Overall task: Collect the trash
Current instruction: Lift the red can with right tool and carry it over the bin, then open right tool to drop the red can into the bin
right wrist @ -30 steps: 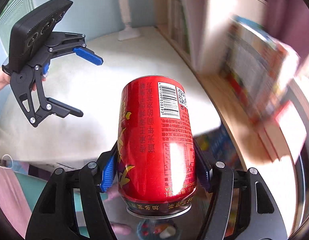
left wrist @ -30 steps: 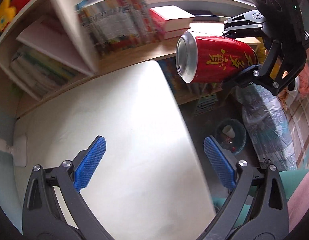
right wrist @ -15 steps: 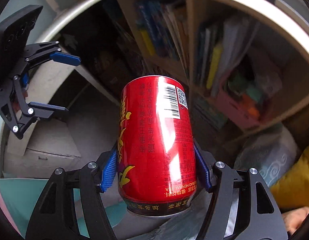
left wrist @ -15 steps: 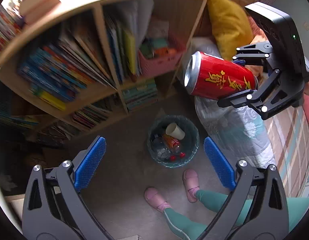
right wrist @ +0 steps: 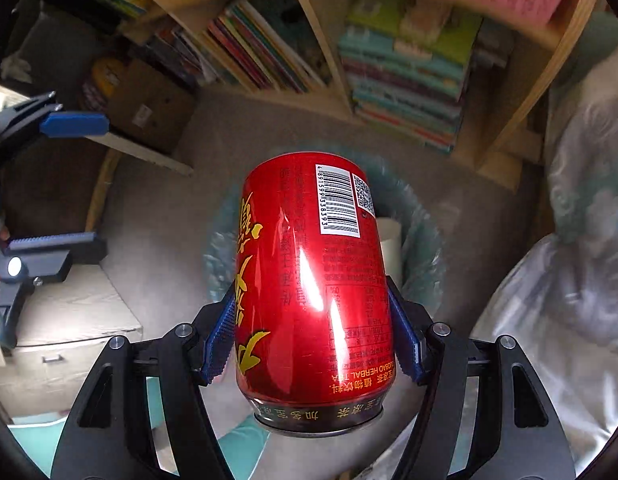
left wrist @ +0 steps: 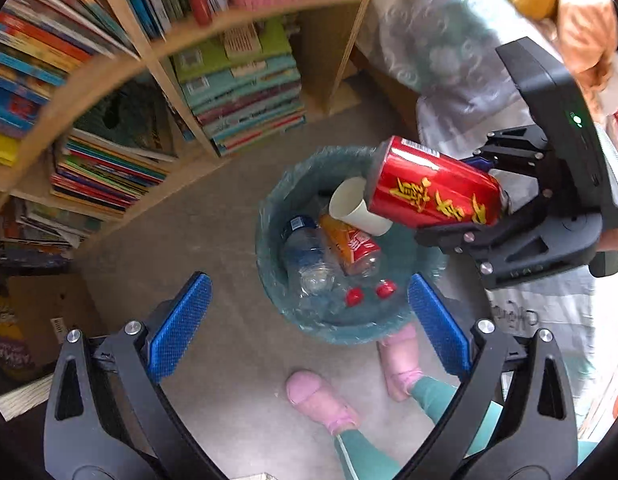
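The right gripper (right wrist: 313, 344) is pinching one red can (right wrist: 313, 288) between its fingers above the bin (left wrist: 277, 280). The bin is holding one paper cup (left wrist: 353, 208), two bottles and two red caps; the left gripper (left wrist: 309, 320) is hanging spread and empty.

Red can (right wrist: 313, 288), gold lettering; blue-green bin liner (left wrist: 269, 248).

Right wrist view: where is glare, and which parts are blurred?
Right wrist view: white glare streaks run down the red can, sharp in the right tongs; bin and books are blurred. Left wrist view: the shelf bows from fisheye; the left tongs are sharp.
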The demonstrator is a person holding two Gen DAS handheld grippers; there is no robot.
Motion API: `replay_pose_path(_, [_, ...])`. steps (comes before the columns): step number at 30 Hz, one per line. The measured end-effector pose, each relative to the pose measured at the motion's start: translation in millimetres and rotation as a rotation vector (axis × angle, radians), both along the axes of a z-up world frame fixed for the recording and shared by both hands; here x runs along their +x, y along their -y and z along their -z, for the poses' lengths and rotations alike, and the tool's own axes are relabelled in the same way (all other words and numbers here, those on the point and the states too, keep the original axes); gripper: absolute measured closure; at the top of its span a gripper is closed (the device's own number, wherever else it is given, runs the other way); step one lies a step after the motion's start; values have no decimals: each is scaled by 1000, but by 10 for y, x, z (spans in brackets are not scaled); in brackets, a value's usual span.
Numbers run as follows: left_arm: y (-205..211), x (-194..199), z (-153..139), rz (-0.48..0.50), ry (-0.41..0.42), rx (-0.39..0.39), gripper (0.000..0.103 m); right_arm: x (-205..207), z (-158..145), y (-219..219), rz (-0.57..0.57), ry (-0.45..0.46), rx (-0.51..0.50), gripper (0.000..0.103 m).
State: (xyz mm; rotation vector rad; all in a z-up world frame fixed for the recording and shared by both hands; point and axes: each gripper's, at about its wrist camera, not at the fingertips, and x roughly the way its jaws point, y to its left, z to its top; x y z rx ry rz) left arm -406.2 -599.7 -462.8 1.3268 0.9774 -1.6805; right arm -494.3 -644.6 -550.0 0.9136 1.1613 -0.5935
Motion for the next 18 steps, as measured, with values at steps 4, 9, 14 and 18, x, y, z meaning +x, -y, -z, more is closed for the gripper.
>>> replay_pose_path(4, [36, 0, 332, -3, 27, 45, 7, -106, 347, -59, 23, -23, 36, 28])
replay_pose_path(9, [-22, 7, 356, -3, 22, 59, 7, -204, 346, -30, 49, -28, 36, 23])
replay_pose_path(14, [-92, 28, 114, -28, 9, 56, 7, -300, 25, -12, 54, -20, 15, 23])
replay_pose_path(18, [-142, 80, -374, -74, -11, 9, 7, -304, -569, -22, 35, 4, -26, 23])
